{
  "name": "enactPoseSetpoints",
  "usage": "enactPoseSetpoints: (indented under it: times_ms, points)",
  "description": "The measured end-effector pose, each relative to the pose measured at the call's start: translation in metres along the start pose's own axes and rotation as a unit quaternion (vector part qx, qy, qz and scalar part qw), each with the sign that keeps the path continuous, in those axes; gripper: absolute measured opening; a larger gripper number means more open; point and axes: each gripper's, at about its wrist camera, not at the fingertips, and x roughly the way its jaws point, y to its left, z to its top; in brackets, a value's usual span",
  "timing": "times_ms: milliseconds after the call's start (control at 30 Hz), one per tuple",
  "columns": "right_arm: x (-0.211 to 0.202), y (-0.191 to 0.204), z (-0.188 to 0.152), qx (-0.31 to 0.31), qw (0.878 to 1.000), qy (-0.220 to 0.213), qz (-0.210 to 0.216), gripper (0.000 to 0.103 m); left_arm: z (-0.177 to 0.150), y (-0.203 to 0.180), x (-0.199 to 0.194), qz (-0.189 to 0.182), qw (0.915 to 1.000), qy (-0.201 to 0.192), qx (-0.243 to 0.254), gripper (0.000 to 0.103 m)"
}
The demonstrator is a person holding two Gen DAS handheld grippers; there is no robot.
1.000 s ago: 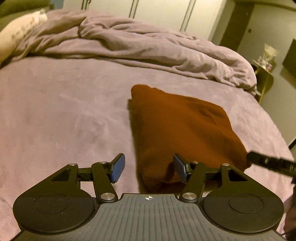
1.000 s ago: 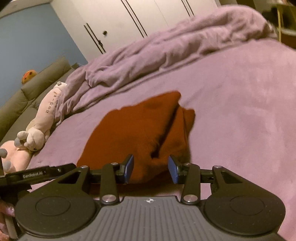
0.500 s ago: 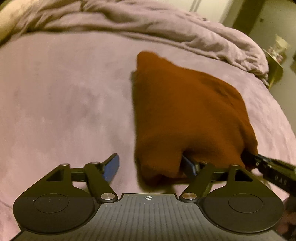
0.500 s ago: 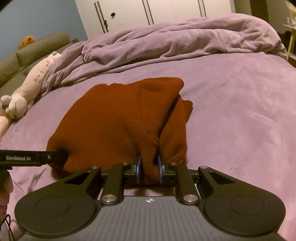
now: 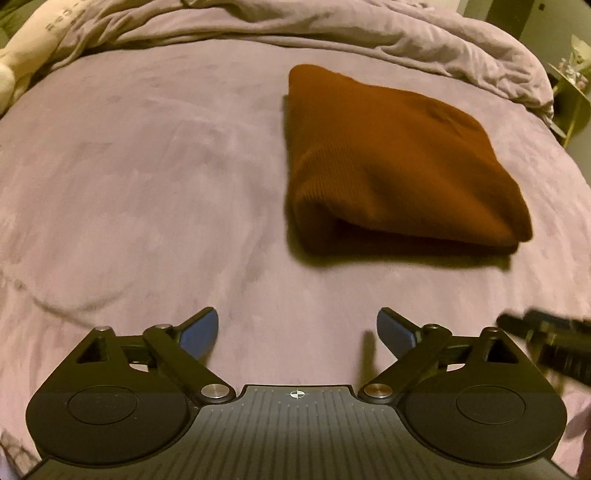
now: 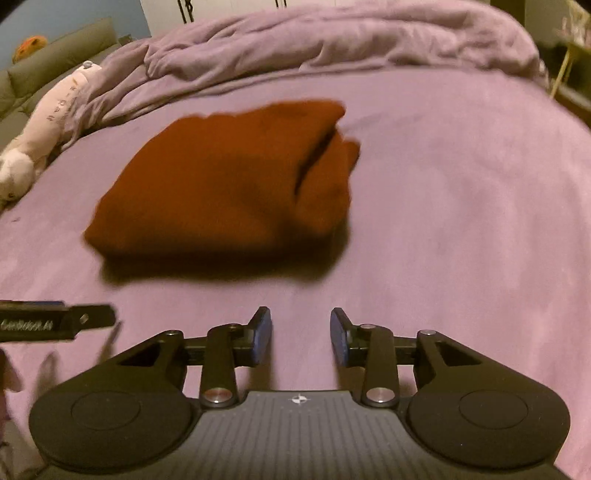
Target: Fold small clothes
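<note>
A rust-brown knitted garment (image 5: 391,155) lies folded into a compact bundle on the purple bedspread (image 5: 147,177); the right wrist view shows the same garment (image 6: 221,184) with a sleeve fold along its right side. My left gripper (image 5: 297,330) hangs over bare bedspread just short of the bundle's near edge, its jaws opening wide with nothing between them. My right gripper (image 6: 301,336) also sits back from the garment, its jaws opening and empty. Each view catches a finger of the other gripper at its edge.
A rumpled purple duvet (image 5: 332,33) is heaped along the far side of the bed. A pale plush toy (image 6: 48,125) lies at the left by a grey-green sofa (image 6: 55,51). A small gold side table (image 5: 570,96) stands past the bed's right corner.
Half a second ago my right gripper pinched the garment's near edge and my left finger was under it. Both have let go and pulled back, jaws wider, and the bundle lies flat.
</note>
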Motion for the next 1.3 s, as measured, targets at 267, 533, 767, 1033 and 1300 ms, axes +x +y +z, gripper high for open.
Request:
enactPoseSetpoints:
  times_ms: [267,533,767,1033,1300]
  points:
    - [-0.034,0.028,0.003,-0.036,0.999,0.008,0.004,0.099,0.011,-0.007,-0.023,0.03,0.9995,-0.004,0.01,0.101]
    - [-0.038,0.05,0.033,-0.029,0.998,0.05,-0.038,0.099,0.025,-0.017,-0.046,0.035,0.9982,-0.017,0.044,0.102]
    - [-0.051,0.057,0.049,-0.027,0.998,0.027,-0.046,0.099,0.029,-0.015,-0.049,0.029,0.9987,-0.011,0.04,0.102]
    - [-0.056,0.059,0.053,-0.025,0.997,0.029,-0.062,0.099,0.03,-0.018,-0.055,0.04,0.9981,-0.011,0.046,0.102]
    - [-0.057,0.061,0.052,-0.032,0.996,0.036,-0.075,0.099,0.027,-0.02,-0.056,0.042,0.9976,-0.008,0.055,0.102]
